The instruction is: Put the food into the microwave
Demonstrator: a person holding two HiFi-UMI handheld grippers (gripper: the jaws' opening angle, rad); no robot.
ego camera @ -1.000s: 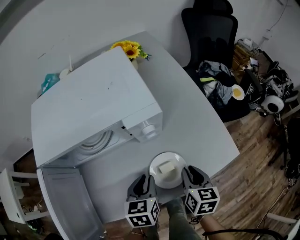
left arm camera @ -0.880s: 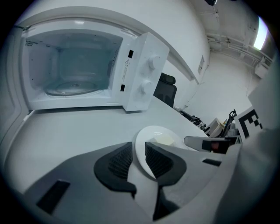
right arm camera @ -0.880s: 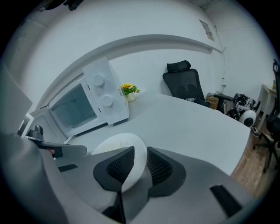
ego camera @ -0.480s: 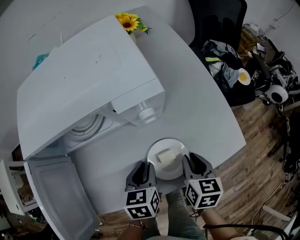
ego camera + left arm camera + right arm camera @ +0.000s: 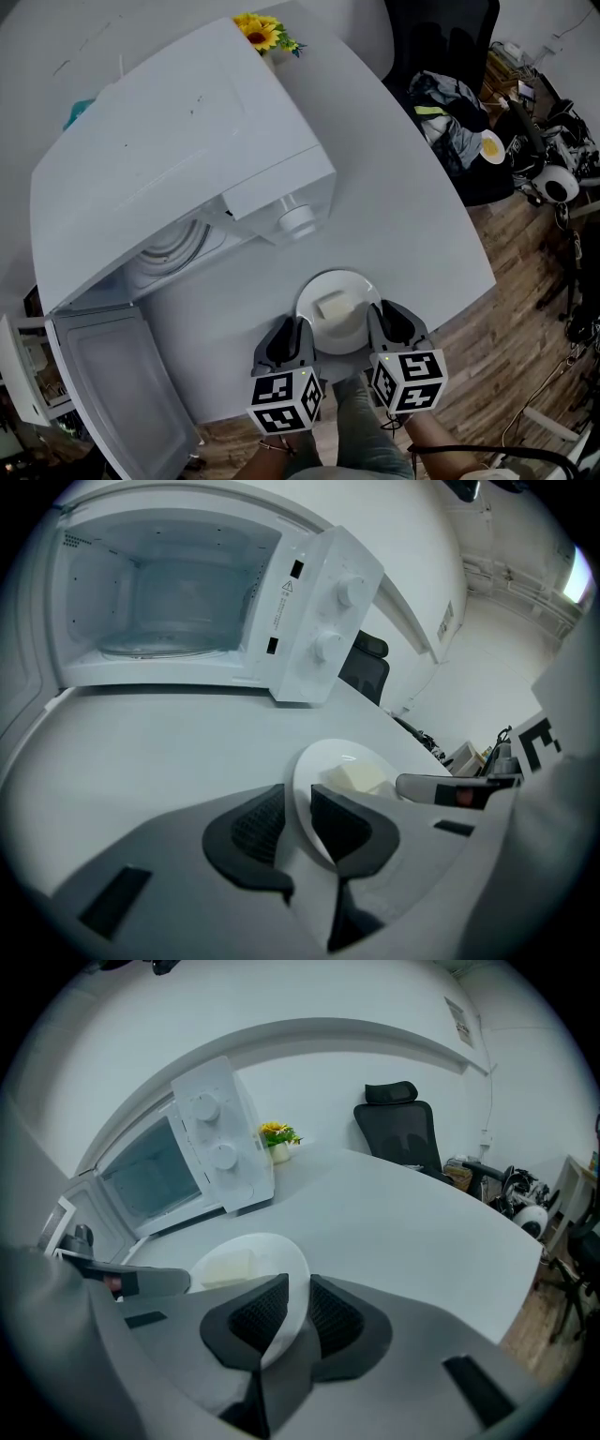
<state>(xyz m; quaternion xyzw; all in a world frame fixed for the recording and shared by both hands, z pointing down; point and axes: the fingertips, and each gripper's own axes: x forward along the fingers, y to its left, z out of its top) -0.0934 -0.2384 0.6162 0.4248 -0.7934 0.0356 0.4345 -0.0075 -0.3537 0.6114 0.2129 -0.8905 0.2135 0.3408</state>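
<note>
I hold the white plate (image 5: pixel 350 283) from both sides: my left gripper (image 5: pixel 289 339) is pinched on the rim at its left edge and my right gripper (image 5: pixel 392 328) is pinched on the rim at its right edge, each with one pad above the lip and one below. I take it by two opposite edges because the plate is thin and wide, and one pinch at the rim would likely let it tip and slide the pale block of food (image 5: pixel 331 307) off; that block sits near the plate's middle, away from all the pads. The plate is at the near edge of the white bench (image 5: pixel 412 216), right in front of me, and I cannot tell whether it rests on the surface or is just clear of it. The microwave (image 5: pixel 169 131) stands ahead and to my left, its door (image 5: pixel 117 394) swung fully open towards me, so the cavity and its glass turntable (image 5: pixel 173 251) are free to receive the plate. I judge the carry to be barely begun: the plate has to travel left and forward, kept level, and my left gripper must clear the open door on the way in.
</note>
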